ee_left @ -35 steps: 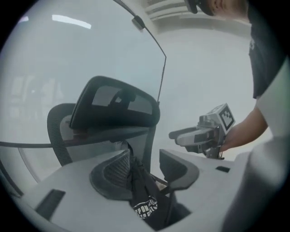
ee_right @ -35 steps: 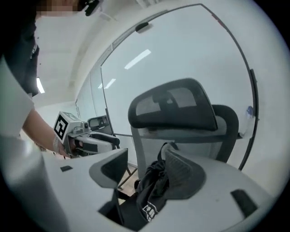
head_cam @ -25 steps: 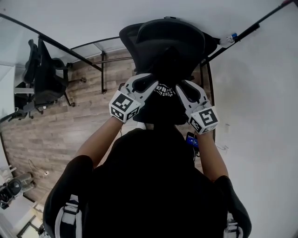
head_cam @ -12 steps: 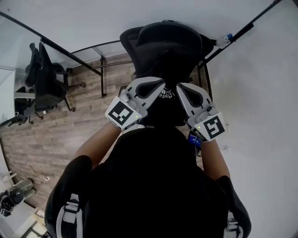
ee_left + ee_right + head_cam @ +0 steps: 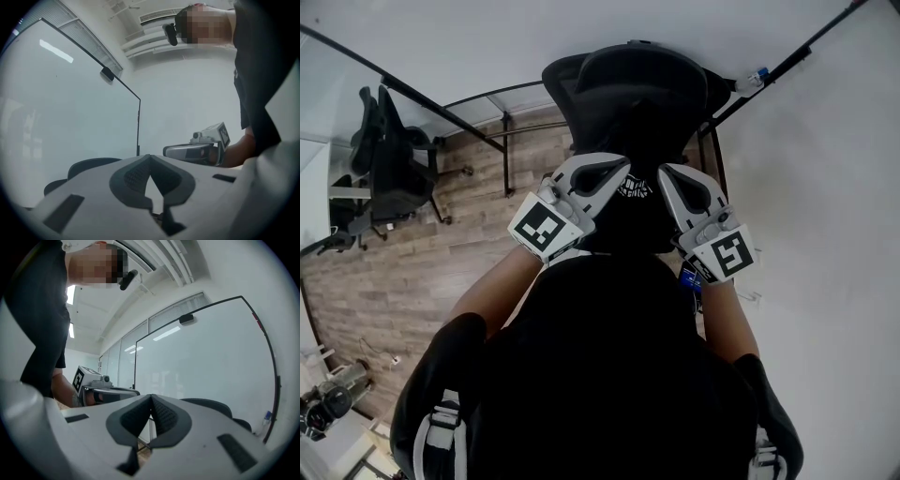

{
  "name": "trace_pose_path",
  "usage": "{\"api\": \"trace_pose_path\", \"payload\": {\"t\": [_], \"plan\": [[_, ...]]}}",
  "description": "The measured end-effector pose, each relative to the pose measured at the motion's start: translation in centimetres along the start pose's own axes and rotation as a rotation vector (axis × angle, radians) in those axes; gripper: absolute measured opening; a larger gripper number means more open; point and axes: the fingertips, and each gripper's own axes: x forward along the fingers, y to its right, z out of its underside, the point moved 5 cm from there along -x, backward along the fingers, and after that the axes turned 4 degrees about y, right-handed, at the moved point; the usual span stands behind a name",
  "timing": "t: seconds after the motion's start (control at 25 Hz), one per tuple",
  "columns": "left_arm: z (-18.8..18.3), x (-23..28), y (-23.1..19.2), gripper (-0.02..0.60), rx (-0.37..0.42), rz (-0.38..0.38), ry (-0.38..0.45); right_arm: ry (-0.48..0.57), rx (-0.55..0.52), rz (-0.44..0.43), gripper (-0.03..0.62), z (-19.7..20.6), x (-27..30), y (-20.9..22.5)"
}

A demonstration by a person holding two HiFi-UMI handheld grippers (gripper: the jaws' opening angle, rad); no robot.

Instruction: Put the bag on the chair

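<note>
Holding left tongs (image 5: 622, 172) and right tongs (image 5: 667, 174) level ahead, tips near each other, forearms (image 5: 492, 291) stretched forward; both closed on nothing, left just closed.

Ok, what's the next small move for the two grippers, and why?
Probably draw both grippers back toward you, clear of the chair. The left gripper and right gripper are shut with nothing between their jaws, and the black bag appears to rest on the chair between them, so the placing looks done.

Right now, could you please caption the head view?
Left gripper and right gripper, shut and empty, flank bag on chair.
</note>
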Motion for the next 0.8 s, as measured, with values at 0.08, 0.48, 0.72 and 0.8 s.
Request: {"api": "trace_pose_path", "payload": {"t": [0.08,0.48,0.72,0.8], "plan": [[0.1,0.1,0.1,0.005,0.007,0.002,-0.005,0.001,0.0,0.005,0.002,0.0,-0.1,0.0],[0.7,0.9,1.0,0.005,0.002,-0.006,-0.014,-0.029,-0.003,0.007,0.0,0.8,-1.5,-0.2],[1.2,0.8,1.4,0.006,-0.001,-0.005,-0.028,-0.035,0.01,0.012,0.0,1.2,-1.9,-0.2],[1.3,0.8,1.3,0.006,-0.012,-0.005,-0.032,-0.035,0.014,0.013,0.0,1.1,-1.9,-0.2]]}}
